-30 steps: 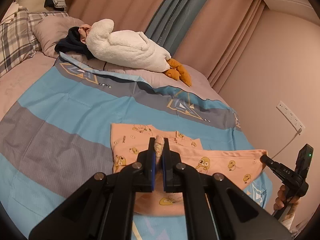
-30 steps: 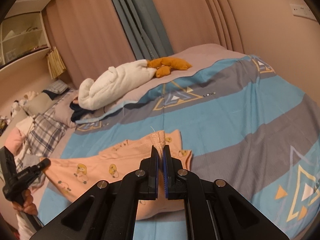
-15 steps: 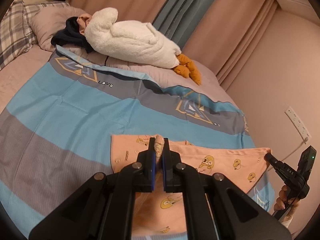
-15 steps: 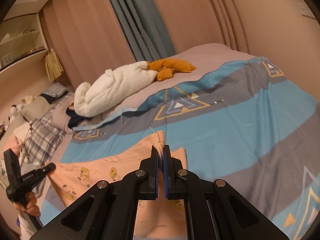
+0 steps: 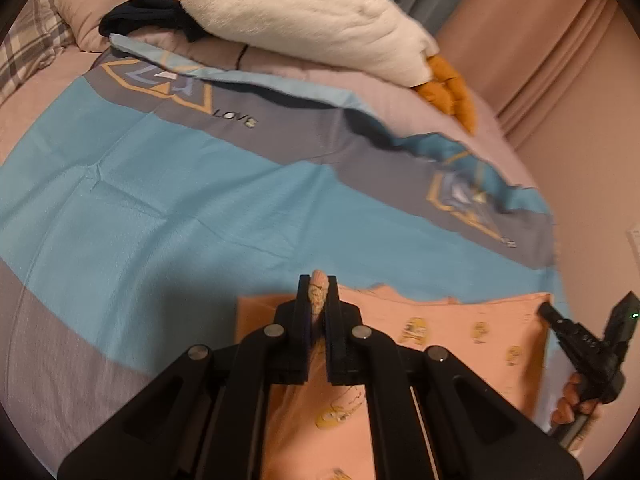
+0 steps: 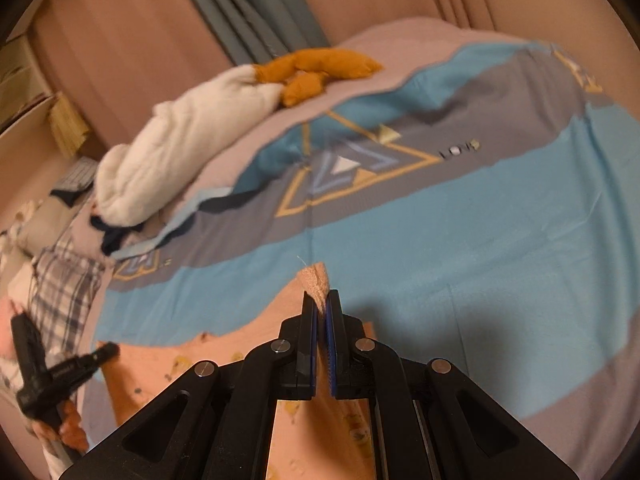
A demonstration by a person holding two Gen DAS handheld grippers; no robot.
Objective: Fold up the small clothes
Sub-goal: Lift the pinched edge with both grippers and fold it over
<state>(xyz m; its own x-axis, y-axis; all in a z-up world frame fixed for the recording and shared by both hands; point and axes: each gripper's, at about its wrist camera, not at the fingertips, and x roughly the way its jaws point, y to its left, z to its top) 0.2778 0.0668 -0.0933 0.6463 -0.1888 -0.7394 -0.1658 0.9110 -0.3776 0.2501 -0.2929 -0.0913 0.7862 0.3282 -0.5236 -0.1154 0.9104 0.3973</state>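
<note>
A small peach garment with yellow cartoon prints (image 5: 472, 336) is held up over the blue and grey bedspread (image 5: 160, 208). My left gripper (image 5: 318, 292) is shut on a bunched edge of it. My right gripper (image 6: 321, 300) is shut on another bunched edge, and the cloth (image 6: 224, 356) hangs below and to the left. The right gripper also shows at the right edge of the left wrist view (image 5: 576, 336), at the garment's far corner. The left gripper shows at the left edge of the right wrist view (image 6: 60, 372).
A large white plush duck (image 5: 304, 16) with orange feet lies along the far side of the bed, with dark clothing (image 5: 144, 20) and plaid pillows (image 5: 28, 48) beside it. Pink and blue curtains (image 6: 248, 20) hang behind. A wall socket (image 5: 634, 240) is at the right.
Both grippers have moved forward across the bed with the garment, toward the plush duck. The cloth now hangs closer beneath the jaws. Both stay shut.
</note>
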